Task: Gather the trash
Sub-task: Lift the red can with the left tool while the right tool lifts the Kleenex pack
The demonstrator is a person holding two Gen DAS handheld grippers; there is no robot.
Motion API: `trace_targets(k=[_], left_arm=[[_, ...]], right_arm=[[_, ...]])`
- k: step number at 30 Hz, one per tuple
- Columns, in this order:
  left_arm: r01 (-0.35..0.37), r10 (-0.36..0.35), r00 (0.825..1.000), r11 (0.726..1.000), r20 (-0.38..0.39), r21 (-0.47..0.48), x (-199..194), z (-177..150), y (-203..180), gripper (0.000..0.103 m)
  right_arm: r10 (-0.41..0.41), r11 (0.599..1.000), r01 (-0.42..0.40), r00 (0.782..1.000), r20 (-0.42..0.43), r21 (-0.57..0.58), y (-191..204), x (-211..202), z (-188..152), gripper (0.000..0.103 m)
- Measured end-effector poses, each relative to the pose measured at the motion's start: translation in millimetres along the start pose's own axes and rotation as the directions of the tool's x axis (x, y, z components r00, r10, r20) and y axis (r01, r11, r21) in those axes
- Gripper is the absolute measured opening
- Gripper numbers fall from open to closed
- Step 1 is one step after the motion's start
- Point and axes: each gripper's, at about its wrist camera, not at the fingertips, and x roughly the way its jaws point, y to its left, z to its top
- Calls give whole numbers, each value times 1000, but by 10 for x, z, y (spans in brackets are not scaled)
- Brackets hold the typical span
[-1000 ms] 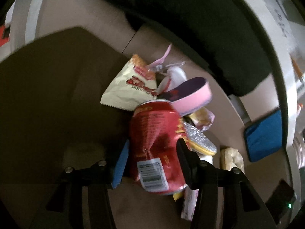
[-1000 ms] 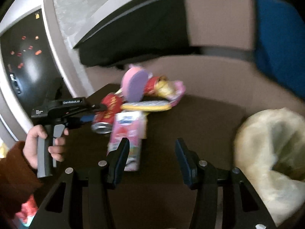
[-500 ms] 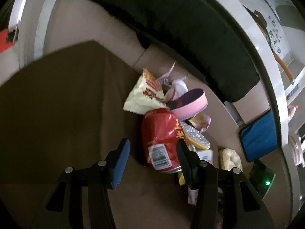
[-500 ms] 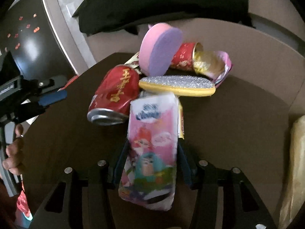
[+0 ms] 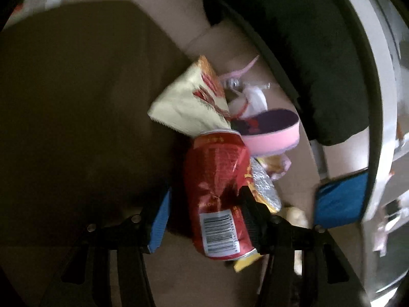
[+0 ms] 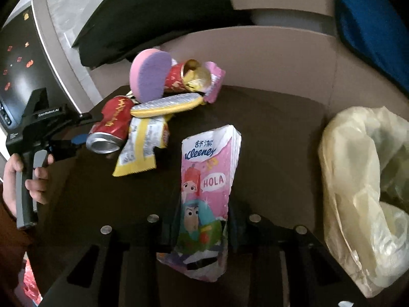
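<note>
A dented red can (image 5: 219, 192) lies on the dark table (image 5: 76, 102) between the fingers of my left gripper (image 5: 204, 199), which is open around it; the right finger touches the can. The can also shows in the right wrist view (image 6: 110, 125), with my left gripper (image 6: 81, 130) beside it. My right gripper (image 6: 202, 217) is shut on a pink Kleenex tissue pack (image 6: 207, 192) and holds it above the table. A pile of trash lies behind: a cream snack bag (image 5: 189, 102), a pink and purple sponge (image 6: 149, 75), a silver and yellow scrubber (image 6: 166, 105), a yellow wrapper (image 6: 140, 148).
A pale yellow plastic bag (image 6: 363, 179) lies open at the table's right side. A black cushion (image 6: 153, 12) and a blue cushion (image 6: 373, 25) sit on the beige sofa (image 6: 281, 58) behind the table. A second red tube can (image 6: 186, 76) lies in the pile.
My right gripper has closed on the tissue pack and drawn it back from the pile toward the right. My left gripper has moved forward around the red can.
</note>
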Motion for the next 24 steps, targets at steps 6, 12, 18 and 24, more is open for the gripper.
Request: trace_targets(k=[6, 12, 18, 24], left_arm=[[-46, 41, 998, 990, 44, 135, 55, -100, -411, 54], [-79, 48, 990, 969, 131, 236, 100, -207, -847, 54], [-146, 141, 989, 947, 38, 286, 419, -300, -1037, 46], [-176, 166, 984, 896, 60, 408, 254, -559, -1130, 26]], right_arm=[[27, 997, -31, 998, 49, 66, -37, -56, 26, 28], [-7, 999, 4, 996, 91, 37, 19, -102, 27, 28], [1, 999, -4, 996, 90, 37, 48, -108, 15, 28], [6, 1000, -6, 995, 97, 0, 66, -209, -22, 28]])
